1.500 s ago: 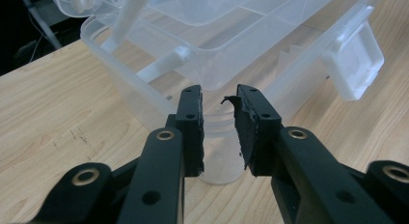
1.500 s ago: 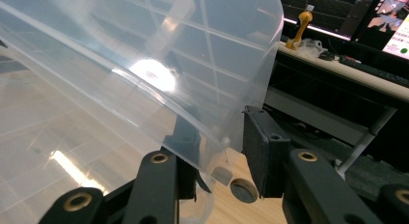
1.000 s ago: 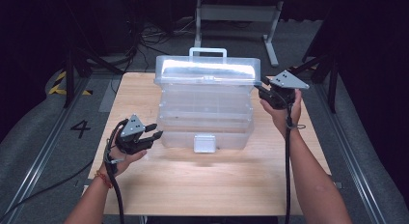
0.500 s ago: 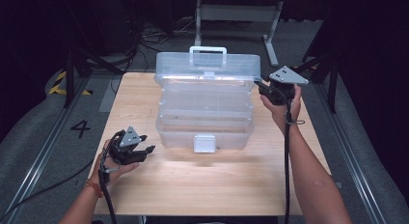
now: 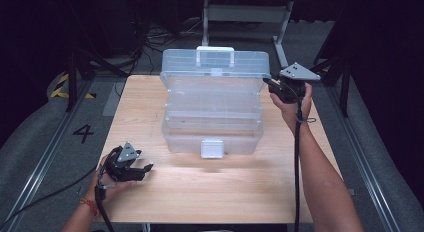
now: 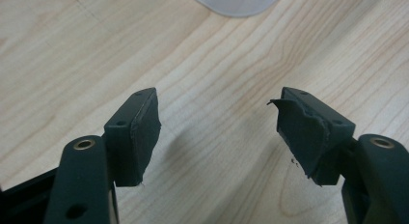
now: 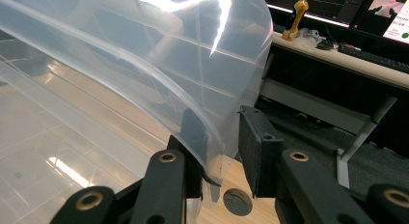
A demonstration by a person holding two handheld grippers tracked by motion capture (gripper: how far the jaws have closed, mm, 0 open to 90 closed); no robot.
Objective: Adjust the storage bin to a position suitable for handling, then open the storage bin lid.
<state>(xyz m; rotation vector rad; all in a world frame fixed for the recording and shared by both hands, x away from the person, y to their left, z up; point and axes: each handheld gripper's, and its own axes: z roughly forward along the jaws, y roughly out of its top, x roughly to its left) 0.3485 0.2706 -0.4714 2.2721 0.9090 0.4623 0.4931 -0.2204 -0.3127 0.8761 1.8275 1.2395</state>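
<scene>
Mid-frame on the pale wooden counter (image 5: 150,107), the clear plastic tiered toolbox (image 5: 212,104) has its lid corner between the right gripper (image 7: 226,137) fingers, not clamped; lower left, the left gripper (image 5: 131,168) fingers have just been opening, empty.

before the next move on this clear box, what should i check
1. Left gripper empty: ok. Its fingers have just been opening, and nothing but wooden table lies between them.
2. Lid edge between the right gripper fingers: ok. One finger is inside the lid corner and one outside.
3. Right fingers pressing firmly on the lid: cannot tell. A slim gap shows beside the outer finger.
4. Lid raised and trays of the box stepped open: ok.
5. Box resting flat on the table: ok.
</scene>
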